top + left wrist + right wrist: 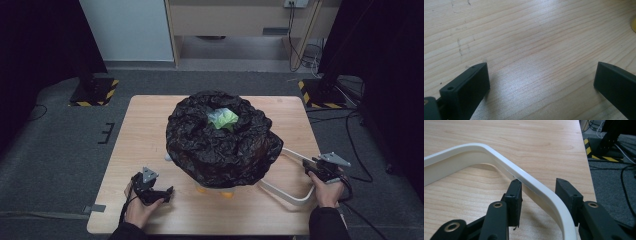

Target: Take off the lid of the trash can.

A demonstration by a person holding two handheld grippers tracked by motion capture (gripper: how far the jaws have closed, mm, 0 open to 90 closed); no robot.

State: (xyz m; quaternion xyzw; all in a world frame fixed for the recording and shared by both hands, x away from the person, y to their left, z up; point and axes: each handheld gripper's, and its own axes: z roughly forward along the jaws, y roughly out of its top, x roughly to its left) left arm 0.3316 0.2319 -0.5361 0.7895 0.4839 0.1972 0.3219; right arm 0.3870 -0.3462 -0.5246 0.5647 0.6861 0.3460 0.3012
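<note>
Two hand-held grippers are over the wooden bench [150,130]. The right hand-held gripper [537,195] has its jaws on both sides of the white handle [499,160]; the left pad touches it, the other stands a little apart, so the jaws are partly open. This handle lies on the bench beside the black bag [220,140]. The left hand-held gripper [541,80] is wide open over bare wood.

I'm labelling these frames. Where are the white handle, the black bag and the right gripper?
white handle [506,165]: right gripper view, its curved bend.
black bag [220,150]: high view, its crumpled front.
right gripper [537,191]: right gripper view, between its fingertips.
</note>
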